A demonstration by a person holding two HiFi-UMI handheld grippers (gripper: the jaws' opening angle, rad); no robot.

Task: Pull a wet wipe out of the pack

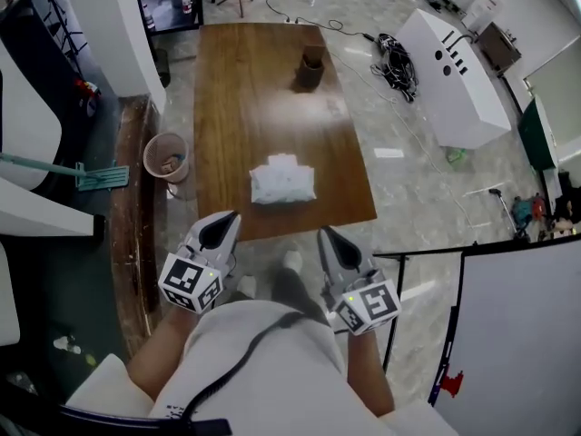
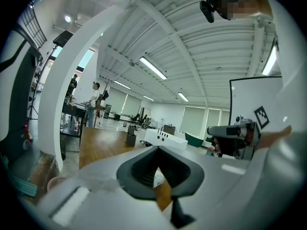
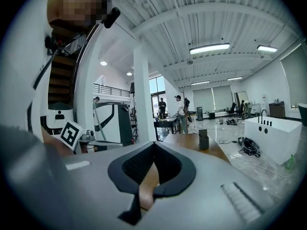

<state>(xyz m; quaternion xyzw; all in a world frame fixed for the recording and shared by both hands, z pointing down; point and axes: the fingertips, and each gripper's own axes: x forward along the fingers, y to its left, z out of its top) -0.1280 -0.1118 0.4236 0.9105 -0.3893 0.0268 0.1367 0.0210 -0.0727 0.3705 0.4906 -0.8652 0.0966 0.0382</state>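
The wet wipe pack point(image 1: 282, 181) lies on the wooden table point(image 1: 238, 89), close to the middle of its near edge. Both claws hover just off that near edge, apart from the pack. The left gripper point(image 1: 232, 216) and right gripper point(image 1: 323, 232) point toward it, each with jaws pressed together and holding nothing.

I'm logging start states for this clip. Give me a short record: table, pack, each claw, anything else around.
table: long wooden table
pack: white wipe pack lying near the table's near edge, untouched
left: left claw shut, empty, short of the pack
right: right claw shut, empty, short of the pack
other: dark holder at the far end; bin on the floor beside the table
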